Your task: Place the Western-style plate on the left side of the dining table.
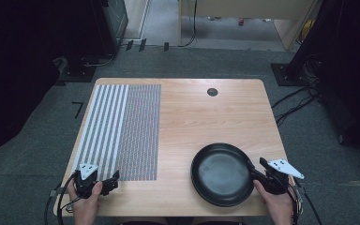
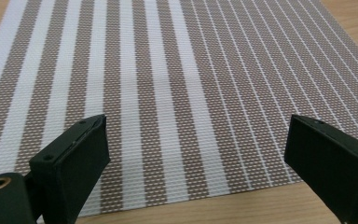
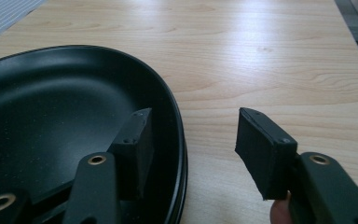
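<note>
A black frying pan (image 1: pixel 221 173) (image 3: pixel 51 116) lies on the wooden table (image 1: pixel 206 117) near its front right corner. My right gripper (image 1: pixel 254 169) (image 3: pixel 193 126) is at the pan's right rim, straddling it: one jaw is inside the pan against the wall, the other stands outside with a gap of bare wood between it and the rim. The pads do not squeeze the rim. My left gripper (image 1: pixel 114 180) (image 2: pixel 196 135) is open at the front left, over the near edge of a striped brown-and-white placemat (image 1: pixel 122 126) (image 2: pixel 168 70), with nothing between its jaws.
A small black round grommet (image 1: pixel 212 92) sits in the tabletop near the far edge. Bare wood lies between the placemat and the pan. Cables run over the grey carpet to the right of the table, and dark stands rise behind it.
</note>
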Available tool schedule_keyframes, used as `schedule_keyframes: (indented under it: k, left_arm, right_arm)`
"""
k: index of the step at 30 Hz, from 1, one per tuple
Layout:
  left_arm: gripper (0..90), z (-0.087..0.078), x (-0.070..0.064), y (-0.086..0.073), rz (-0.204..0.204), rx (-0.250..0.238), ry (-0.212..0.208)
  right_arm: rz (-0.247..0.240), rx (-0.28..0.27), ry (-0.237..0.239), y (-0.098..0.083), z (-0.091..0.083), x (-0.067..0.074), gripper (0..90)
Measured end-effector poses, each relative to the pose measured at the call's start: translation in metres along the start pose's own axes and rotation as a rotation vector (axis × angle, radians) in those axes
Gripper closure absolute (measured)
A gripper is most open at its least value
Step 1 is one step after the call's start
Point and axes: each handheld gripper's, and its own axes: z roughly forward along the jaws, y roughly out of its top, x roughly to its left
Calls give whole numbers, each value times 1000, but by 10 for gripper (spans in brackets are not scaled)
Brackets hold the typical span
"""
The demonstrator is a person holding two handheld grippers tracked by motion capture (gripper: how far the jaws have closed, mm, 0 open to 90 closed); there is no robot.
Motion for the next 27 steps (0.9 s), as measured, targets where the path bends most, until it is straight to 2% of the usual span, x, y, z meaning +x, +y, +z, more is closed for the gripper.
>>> schedule_keyframes:
  k: [9, 15, 21, 24, 25, 27]
  left_arm:
    - [64, 2, -14, 1, 28, 5, -22]
    - [64, 4, -21, 2, 25, 8, -38]
    - [65, 7, -39, 4, 48, 11, -70]
    - [65, 7, -54, 7, 68, 8, -91]
    - [65, 7, -54, 7, 68, 8, -91]
    - [65, 8, -63, 9, 74, 10, -104]
  right_arm:
    - [20, -7, 17, 0, -1, 0, 535]
    - [50, -17, 14, -1, -1, 0, 560]
    - [70, -12, 13, 0, -3, 0, 584]
    - [83, -4, 15, -1, -3, 1, 598]
    - [83, -4, 15, -1, -3, 1, 598]
    - [104, -4, 39, 0, -4, 1, 632]
